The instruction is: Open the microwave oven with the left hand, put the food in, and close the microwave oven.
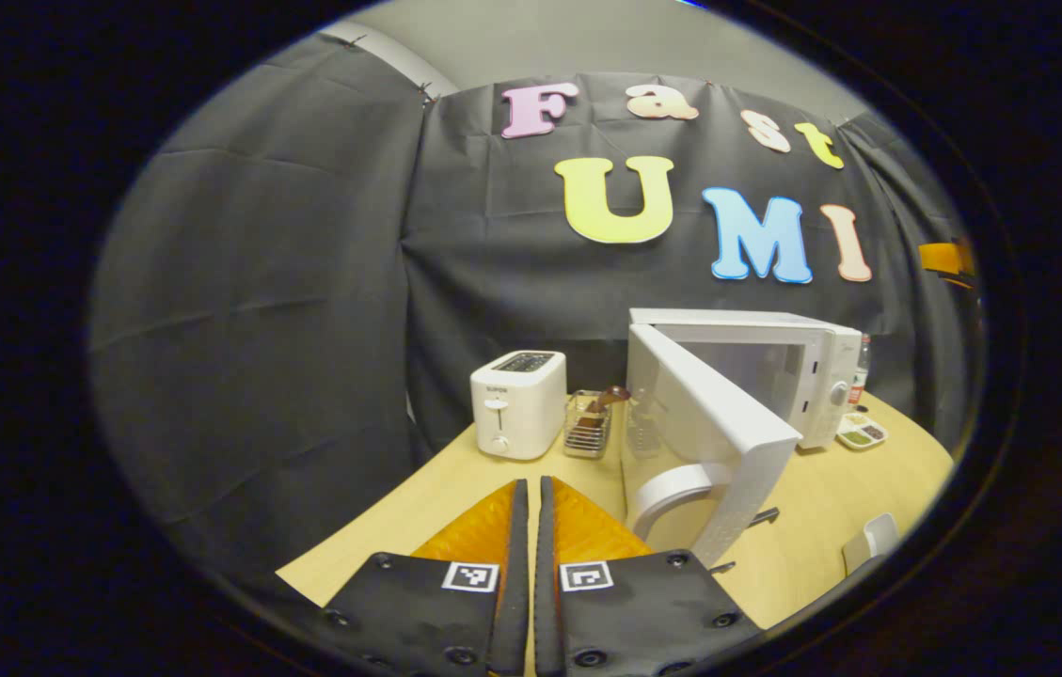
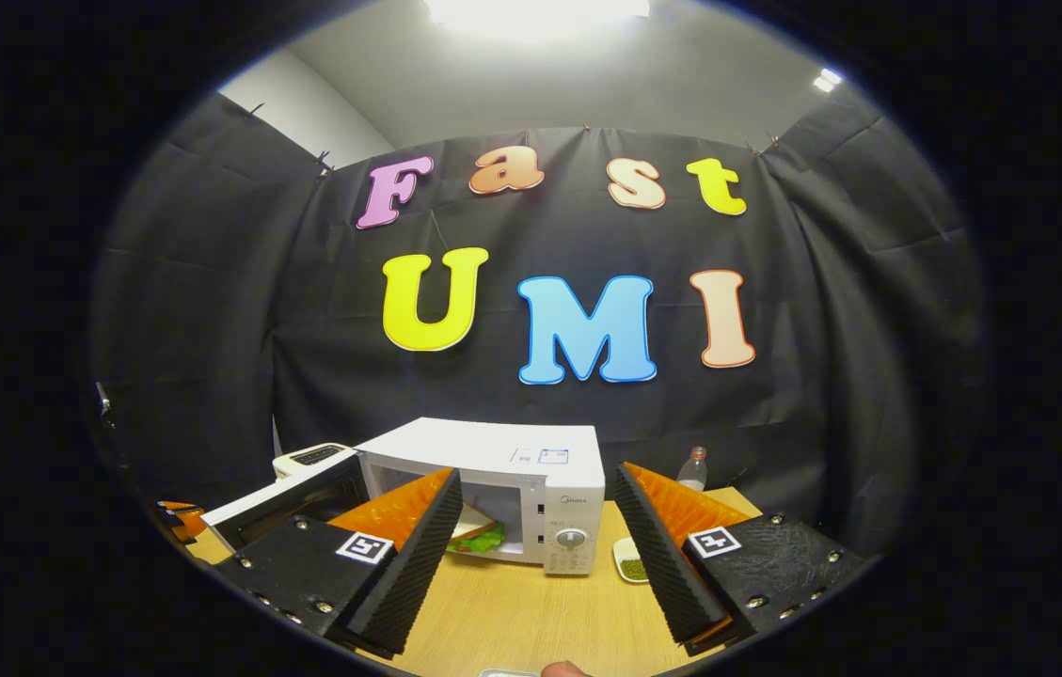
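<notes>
- Black cloth walls a booth around a pale wooden worktop (image 1: 455, 489).
- On it stands the white microwave oven (image 2: 531, 489), its door (image 1: 719, 442) swung wide open.
- Inside the cavity lies the food (image 2: 476, 534), a sandwich with green leaf.
- Left hand-held gripper (image 1: 531, 498) has its fingers pressed together, holding nothing, near the door.
- Right hand-held gripper (image 2: 540, 545) is spread wide and empty, in front of the oven.
- A white toaster (image 1: 518, 404) stands left of the oven.

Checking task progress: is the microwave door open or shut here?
Open. The microwave door swings out from the microwave, baring the cavity; in the right gripper view the sandwich sits inside.
</notes>
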`<move>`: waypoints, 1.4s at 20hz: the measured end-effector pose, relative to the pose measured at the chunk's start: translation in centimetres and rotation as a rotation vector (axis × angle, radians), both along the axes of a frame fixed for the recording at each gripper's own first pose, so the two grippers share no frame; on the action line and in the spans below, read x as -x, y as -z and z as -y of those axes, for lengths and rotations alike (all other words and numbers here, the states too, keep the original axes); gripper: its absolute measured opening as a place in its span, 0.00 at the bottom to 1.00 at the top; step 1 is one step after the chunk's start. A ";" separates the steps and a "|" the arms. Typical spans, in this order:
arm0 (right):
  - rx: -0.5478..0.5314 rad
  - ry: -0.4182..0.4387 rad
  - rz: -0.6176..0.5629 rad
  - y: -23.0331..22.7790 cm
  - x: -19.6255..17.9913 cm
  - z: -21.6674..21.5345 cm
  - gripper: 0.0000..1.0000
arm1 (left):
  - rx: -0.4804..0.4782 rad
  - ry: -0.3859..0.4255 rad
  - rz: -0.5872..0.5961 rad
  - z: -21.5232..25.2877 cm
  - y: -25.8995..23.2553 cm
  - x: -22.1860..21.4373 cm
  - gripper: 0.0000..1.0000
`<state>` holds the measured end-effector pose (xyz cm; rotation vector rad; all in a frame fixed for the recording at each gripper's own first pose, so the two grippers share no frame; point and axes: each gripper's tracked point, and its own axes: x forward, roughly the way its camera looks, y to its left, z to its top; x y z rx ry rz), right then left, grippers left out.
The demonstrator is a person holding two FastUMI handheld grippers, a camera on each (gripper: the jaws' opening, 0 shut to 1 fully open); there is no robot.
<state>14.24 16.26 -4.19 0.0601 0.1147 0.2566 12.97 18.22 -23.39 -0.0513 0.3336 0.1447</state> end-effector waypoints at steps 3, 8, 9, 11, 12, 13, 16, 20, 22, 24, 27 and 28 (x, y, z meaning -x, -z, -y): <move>0.014 0.001 0.005 -0.1 0.3 0.4 0.98 | 0.014 0.054 -0.015 2.0 0.0 0.8 0.10; 0.030 0.019 0.000 0.1 0.3 1.0 0.98 | 0.006 0.112 -0.019 4.5 -0.1 0.0 0.07; 0.029 0.023 -0.007 0.3 0.3 1.2 0.98 | 0.006 0.128 -0.018 5.2 -0.1 -0.1 0.10; 0.019 0.033 -0.014 0.4 0.1 1.2 0.98 | 0.014 0.167 -0.017 6.9 -0.3 -0.6 0.07; 0.019 0.038 -0.015 0.5 0.1 1.3 0.98 | 0.023 0.192 -0.015 7.8 -0.5 -0.9 0.07; 0.023 0.044 -0.015 0.5 0.0 1.5 0.98 | 0.029 0.216 -0.011 8.9 -0.7 -1.2 0.10; 0.041 0.068 -0.017 0.7 -0.2 2.3 0.98 | 0.036 0.291 -0.009 11.7 -0.9 -2.7 0.10; 0.039 0.113 -0.028 0.9 -0.5 3.5 0.98 | 0.047 0.407 0.009 15.6 -1.5 -4.3 0.10; 0.047 0.138 -0.031 0.9 -0.6 4.1 0.98 | 0.049 0.456 0.015 17.1 -1.5 -5.2 0.10; 0.052 0.165 -0.034 0.9 -0.5 4.8 0.98 | 0.061 0.499 0.017 18.7 -1.5 -6.2 0.10; 0.063 0.212 -0.033 1.0 -0.4 6.1 0.98 | 0.069 0.553 0.027 20.5 -1.7 -7.8 0.10; 0.074 0.229 -0.034 1.1 -0.2 6.8 0.98 | 0.065 0.561 0.028 20.9 -1.7 -8.3 0.07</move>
